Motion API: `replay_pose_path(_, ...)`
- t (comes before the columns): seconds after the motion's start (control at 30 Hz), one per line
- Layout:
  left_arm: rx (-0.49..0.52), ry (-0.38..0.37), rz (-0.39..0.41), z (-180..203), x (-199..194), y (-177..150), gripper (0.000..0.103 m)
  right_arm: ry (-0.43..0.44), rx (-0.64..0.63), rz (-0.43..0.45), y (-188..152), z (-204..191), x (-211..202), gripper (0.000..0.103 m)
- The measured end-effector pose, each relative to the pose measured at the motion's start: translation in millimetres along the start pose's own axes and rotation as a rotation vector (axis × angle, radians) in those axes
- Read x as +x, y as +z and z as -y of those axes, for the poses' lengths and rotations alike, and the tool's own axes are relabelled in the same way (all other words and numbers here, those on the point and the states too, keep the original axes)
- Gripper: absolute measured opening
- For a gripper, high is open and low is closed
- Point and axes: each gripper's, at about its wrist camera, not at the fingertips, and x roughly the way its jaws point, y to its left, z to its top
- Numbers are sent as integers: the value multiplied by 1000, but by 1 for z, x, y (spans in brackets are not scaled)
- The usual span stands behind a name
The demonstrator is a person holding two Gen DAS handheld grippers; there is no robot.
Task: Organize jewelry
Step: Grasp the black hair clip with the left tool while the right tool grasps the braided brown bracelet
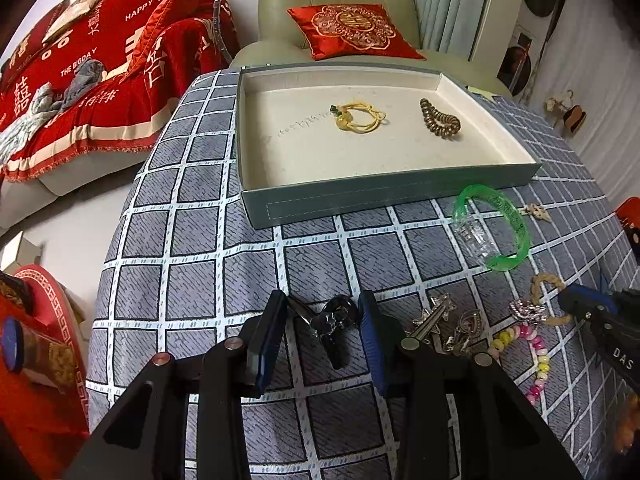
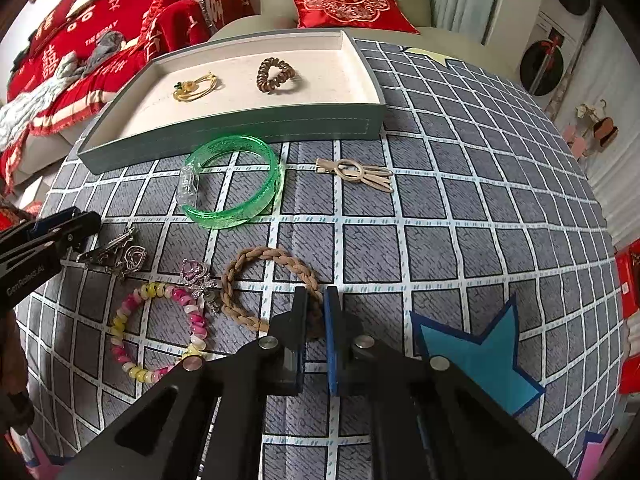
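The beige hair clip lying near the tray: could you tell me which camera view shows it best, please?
The right wrist view: the beige hair clip lies unobstructed on the checked cloth, its oval loop and prongs clear. The left wrist view catches only a small, distorted sliver beyond the green bangle.

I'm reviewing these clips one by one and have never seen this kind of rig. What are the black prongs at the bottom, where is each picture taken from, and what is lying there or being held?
There is no robot: a person holds a two-finger gripper in each hand, each with a camera looking along its fingers.

Left view: the left gripper is open around a dark shiny hair clip on the grey checked tablecloth, not yet closed on it.

Right view: the right gripper is pinched on a tan braided cord bracelet.

The grey tray with cream lining already holds a yellow cord pendant and a brown spiral hair tie. Still on the cloth: a green translucent bangle, a pink-and-yellow beaded bracelet and a beige metal hair clip.
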Motion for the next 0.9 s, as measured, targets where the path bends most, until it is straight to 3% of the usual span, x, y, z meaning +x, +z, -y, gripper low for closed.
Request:
replay_pose_path(0.53, 6, -48, 105, -4, -44, 13, 53, 89, 109, 92, 5, 28, -45, 8)
replay_pose_path(0.9, 10, -77, 158, -3, -67, 37, 53, 163, 126, 183, 48, 32, -80, 8)
